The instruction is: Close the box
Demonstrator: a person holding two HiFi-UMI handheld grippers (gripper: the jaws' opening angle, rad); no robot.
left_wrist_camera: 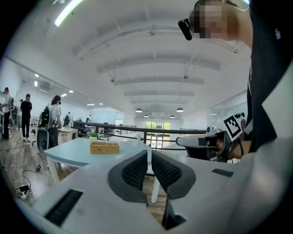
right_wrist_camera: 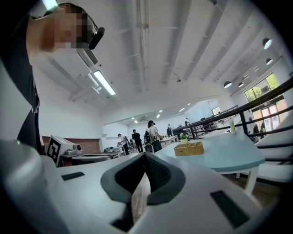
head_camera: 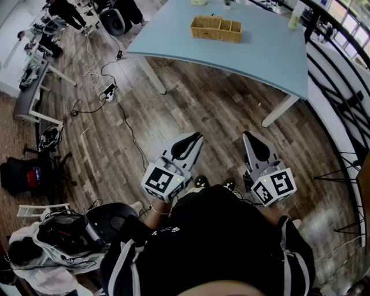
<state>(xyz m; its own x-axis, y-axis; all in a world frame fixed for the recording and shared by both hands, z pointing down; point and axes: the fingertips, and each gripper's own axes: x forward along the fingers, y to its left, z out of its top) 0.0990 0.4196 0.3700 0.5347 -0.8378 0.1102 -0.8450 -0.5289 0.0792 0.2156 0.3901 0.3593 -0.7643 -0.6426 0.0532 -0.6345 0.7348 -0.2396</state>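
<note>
The fingers (left_wrist_camera: pixel 136 171) have dark, dotted rubber faces set in smooth grey plastic. Well ahead of them, a woven wicker basket (head_camera: pixel 216 29) sits on a smooth matt table (head_camera: pixel 260 52). Below them is a grainy wooden floor (head_camera: pixel 202 98).

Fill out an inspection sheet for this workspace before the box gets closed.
Surface: pale blue table, mostly bare, well ahead of the person.
Job's things: wicker box on the table, top open, untouched.
Clutter: bottle at the table's far edge; bags on the floor at left.
Grippers: left gripper and right gripper both shut and empty, held over the floor by the person's body.
Cables: cables trail across the wood floor from a power strip.
Surroundings: black railing at right; people far left.
</note>
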